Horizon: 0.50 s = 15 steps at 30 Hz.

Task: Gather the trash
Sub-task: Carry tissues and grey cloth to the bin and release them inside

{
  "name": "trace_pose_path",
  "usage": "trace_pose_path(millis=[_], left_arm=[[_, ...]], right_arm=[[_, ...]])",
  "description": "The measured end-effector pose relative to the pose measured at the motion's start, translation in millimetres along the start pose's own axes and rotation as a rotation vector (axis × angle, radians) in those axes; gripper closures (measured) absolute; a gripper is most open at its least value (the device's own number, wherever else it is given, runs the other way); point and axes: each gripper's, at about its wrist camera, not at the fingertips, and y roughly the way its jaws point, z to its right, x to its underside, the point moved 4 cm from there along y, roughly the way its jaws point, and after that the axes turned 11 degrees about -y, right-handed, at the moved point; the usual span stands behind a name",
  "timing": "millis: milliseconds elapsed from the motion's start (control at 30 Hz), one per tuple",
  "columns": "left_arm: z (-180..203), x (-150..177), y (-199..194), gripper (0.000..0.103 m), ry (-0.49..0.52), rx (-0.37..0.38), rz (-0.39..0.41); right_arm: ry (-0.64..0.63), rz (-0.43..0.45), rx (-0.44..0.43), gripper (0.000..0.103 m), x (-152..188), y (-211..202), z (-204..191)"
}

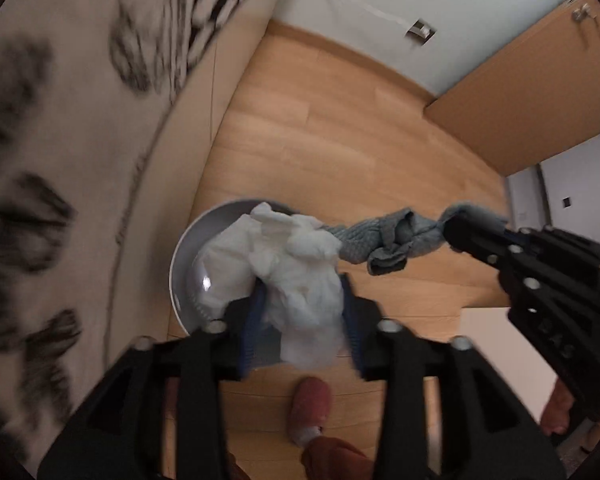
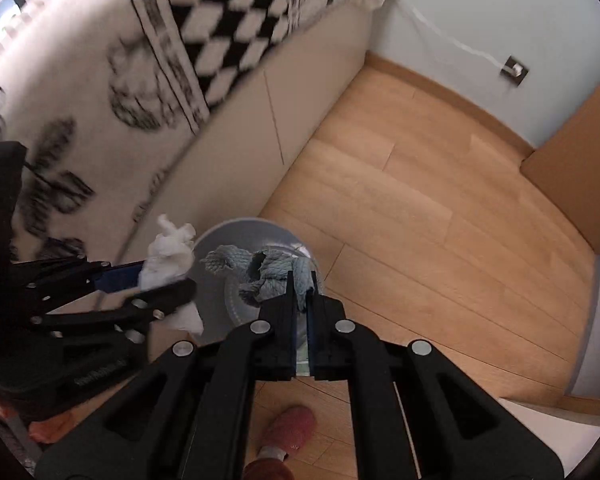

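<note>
Left wrist view: two grippers hold trash above a round grey bin (image 1: 188, 248) on a wooden floor (image 1: 340, 128).

At lower centre, the left gripper (image 1: 304, 320) clamps a crumpled white tissue (image 1: 296, 264) between blue-padded jaws, over the bin. From the right edge, the right gripper (image 1: 456, 228) pinches a grey-blue knitted cloth (image 1: 384, 240), jaws nearly closed, beside the tissue. A patterned blanket (image 1: 52, 140) fills the left side. A pink slipper (image 1: 310, 404) sits at bottom centre.

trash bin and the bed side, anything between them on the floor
Nothing shows there. In the right wrist view the trash bin stands right beside the bed side; the white tissue hangs above that gap, held in the left gripper.
</note>
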Motion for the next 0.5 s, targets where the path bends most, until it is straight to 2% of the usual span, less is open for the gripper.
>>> trace_pose_path(millis=[33, 100, 200, 233, 267, 333, 500], left_arm=[[-4, 1, 9, 0.047, 0.000, -0.018, -0.002], [-12, 3, 24, 0.046, -0.001, -0.048, -0.015], [-21, 6, 29, 0.045, -0.010, -0.074, -0.041], [-23, 8, 26, 0.045, -0.010, -0.078, -0.047], [-23, 9, 23, 0.045, -0.009, -0.084, -0.050], [-23, 9, 11, 0.045, 0.002, -0.093, -0.052], [-17, 10, -45, 0.045, 0.024, -0.089, -0.024]], right_arm=[[-0.004, -0.011, -0.008, 0.099, 2, 12, -2], [-0.005, -0.019, -0.026, 0.096, 4, 27, -7], [-0.025, -0.031, -0.031, 0.082, 4, 39, -14], [-0.029, -0.030, -0.030, 0.074, 4, 38, -16], [-0.032, -0.029, -0.028, 0.068, 3, 35, -17], [-0.033, -0.025, -0.027, 0.061, -1, 23, -21], [-0.052, -0.021, -0.029, 0.060, -19, -25, -33]])
